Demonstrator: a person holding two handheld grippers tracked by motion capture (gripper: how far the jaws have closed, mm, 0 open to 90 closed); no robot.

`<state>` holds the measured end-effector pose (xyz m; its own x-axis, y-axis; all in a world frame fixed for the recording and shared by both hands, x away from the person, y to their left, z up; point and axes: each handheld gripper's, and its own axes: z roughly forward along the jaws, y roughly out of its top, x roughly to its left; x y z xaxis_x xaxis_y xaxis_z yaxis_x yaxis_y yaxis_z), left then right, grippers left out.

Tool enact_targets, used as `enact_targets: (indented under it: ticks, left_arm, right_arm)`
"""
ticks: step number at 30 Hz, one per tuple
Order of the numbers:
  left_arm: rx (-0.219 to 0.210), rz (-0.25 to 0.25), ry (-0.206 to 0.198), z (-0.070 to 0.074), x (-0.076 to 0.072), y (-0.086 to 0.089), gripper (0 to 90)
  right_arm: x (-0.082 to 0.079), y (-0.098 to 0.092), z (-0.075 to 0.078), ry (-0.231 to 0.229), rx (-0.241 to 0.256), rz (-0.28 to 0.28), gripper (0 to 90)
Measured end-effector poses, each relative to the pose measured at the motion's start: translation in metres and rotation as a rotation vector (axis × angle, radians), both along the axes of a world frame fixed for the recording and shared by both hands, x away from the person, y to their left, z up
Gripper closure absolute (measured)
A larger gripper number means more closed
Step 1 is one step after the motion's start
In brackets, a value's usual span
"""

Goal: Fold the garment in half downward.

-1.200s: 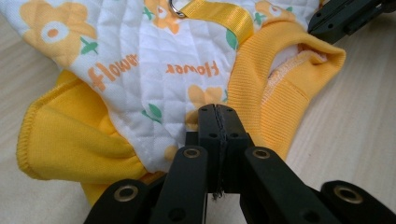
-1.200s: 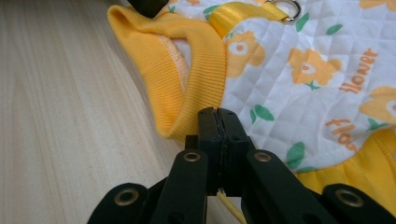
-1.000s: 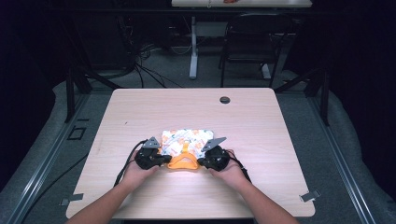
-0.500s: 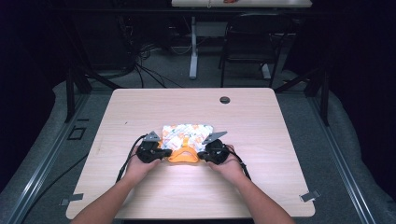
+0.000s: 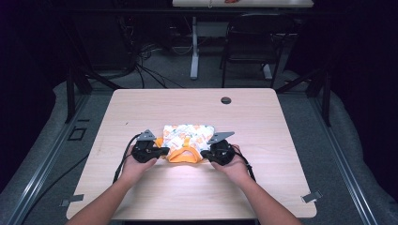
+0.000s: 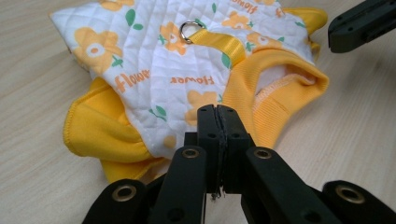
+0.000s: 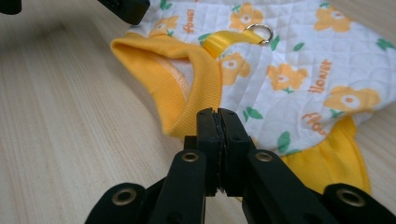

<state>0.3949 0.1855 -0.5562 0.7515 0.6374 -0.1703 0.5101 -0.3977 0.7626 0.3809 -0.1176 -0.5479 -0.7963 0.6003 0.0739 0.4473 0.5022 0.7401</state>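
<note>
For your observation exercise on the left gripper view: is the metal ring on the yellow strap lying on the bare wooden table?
No, the metal ring lies on the quilted flower-print pet vest, at the end of the yellow strap.

Bare table (image 5: 187, 103) beyond and beside the garment (image 5: 187, 137); small black cap (image 5: 225, 100) alone near the far edge
</note>
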Motion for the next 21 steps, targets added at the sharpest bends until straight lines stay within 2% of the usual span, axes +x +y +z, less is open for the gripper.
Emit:
enact_targets:
  ticks: [7,10,15,18,21]
  left_arm:
    - [0.008,-0.002,-0.024,0.013,-0.011,0.006,85.0]
    - [0.011,0.000,-0.040,0.017,-0.016,0.007,82.3]
    - [-0.012,0.015,-0.055,0.020,-0.027,0.010,74.7]
    - [-0.021,0.029,-0.084,0.022,-0.036,0.012,70.2]
    - [-0.042,0.032,-0.083,0.021,-0.044,0.014,68.2]
  right_arm:
    - [-0.010,-0.012,0.016,-0.032,0.022,-0.020,86.3]
    - [-0.016,-0.014,0.019,-0.045,0.009,-0.017,84.7]
    - [-0.029,-0.014,0.023,-0.055,0.005,-0.010,81.0]
    - [-0.037,-0.016,0.023,-0.059,0.011,-0.009,77.7]
    - [-0.046,-0.020,0.023,-0.064,0.020,-0.012,73.2]
